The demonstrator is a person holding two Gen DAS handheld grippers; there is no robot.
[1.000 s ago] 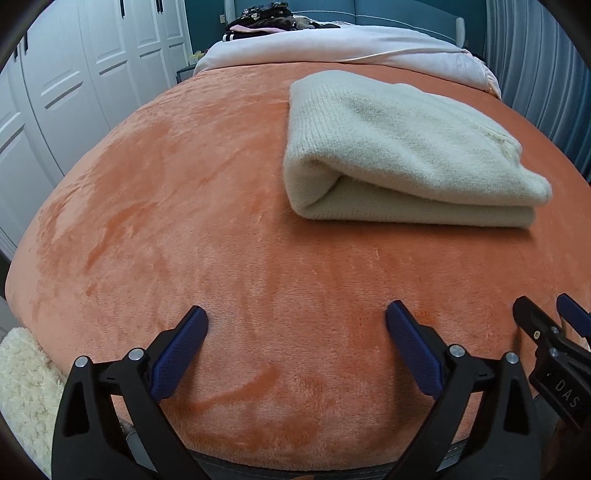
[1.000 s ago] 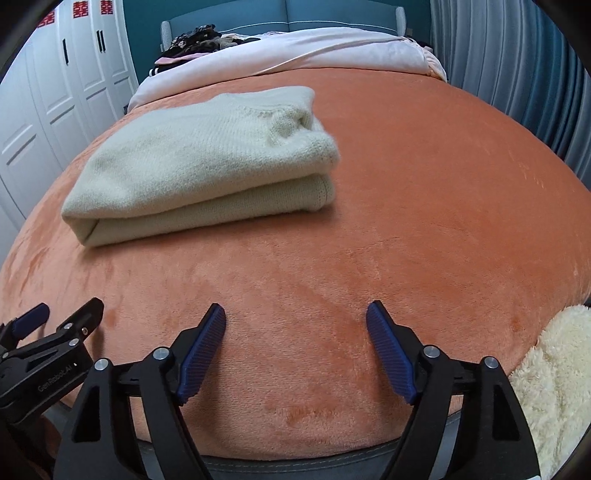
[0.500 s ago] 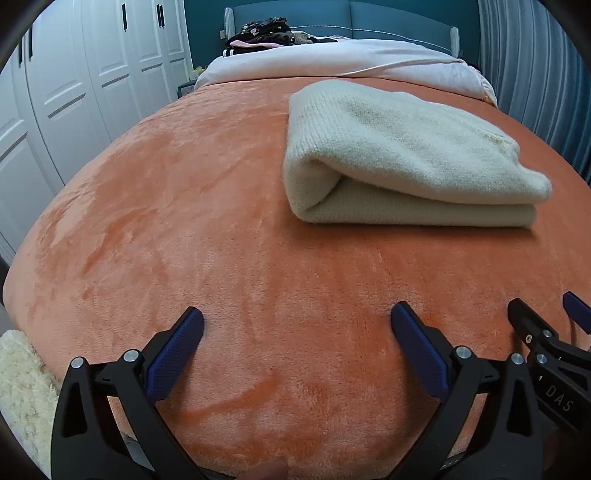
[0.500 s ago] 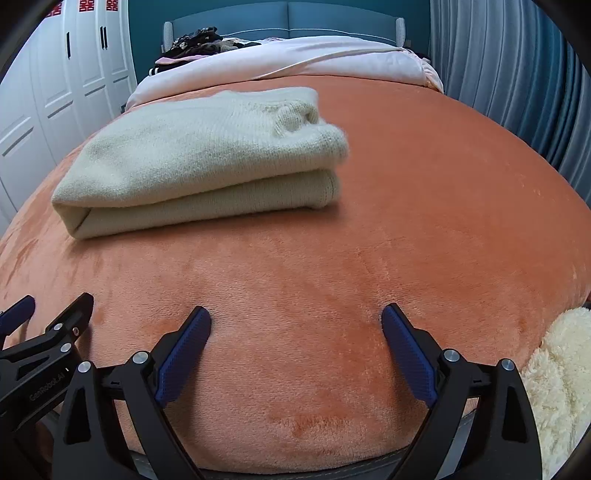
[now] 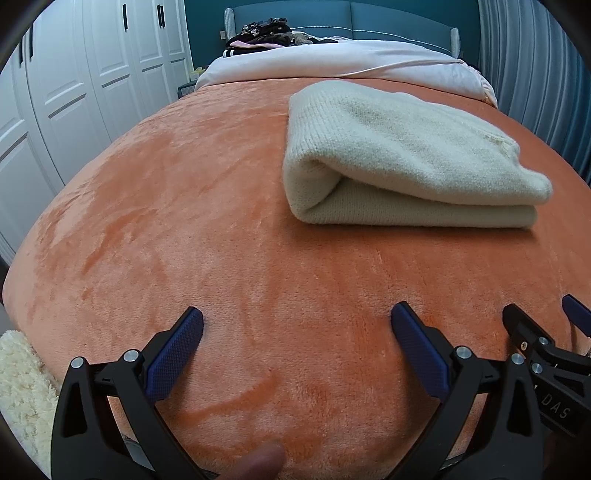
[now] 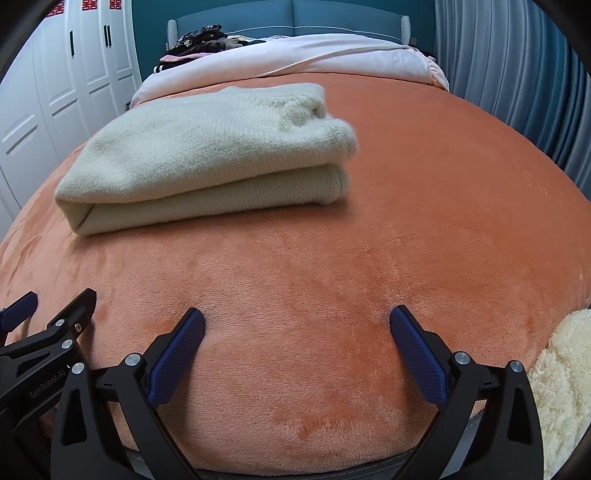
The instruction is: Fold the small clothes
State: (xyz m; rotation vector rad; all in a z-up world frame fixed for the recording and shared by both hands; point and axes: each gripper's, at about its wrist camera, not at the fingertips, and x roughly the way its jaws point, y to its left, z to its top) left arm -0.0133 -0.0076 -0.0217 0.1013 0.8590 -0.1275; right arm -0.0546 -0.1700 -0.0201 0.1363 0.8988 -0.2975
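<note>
A cream knitted sweater [image 5: 399, 155] lies folded in a thick rectangle on the orange fleece blanket [image 5: 184, 221]; it also shows in the right wrist view [image 6: 207, 155]. My left gripper [image 5: 295, 328] is open and empty, low over the blanket near its front edge, well short of the sweater. My right gripper [image 6: 297, 328] is open and empty too, beside the left one. The right gripper's tip shows at the left view's right edge [image 5: 546, 332], and the left gripper's tip at the right view's left edge [image 6: 55, 317].
A pale pink duvet [image 5: 351, 62] and a pile of dark clothes [image 5: 266, 31] lie at the bed's head. White wardrobe doors [image 5: 74, 92] stand on the left, blue curtains [image 6: 517, 74] on the right. A fluffy cream rug [image 6: 565, 376] lies below the bed's foot.
Both grippers have risen slightly and their jaws have opened a little wider. The sweater has not moved.
</note>
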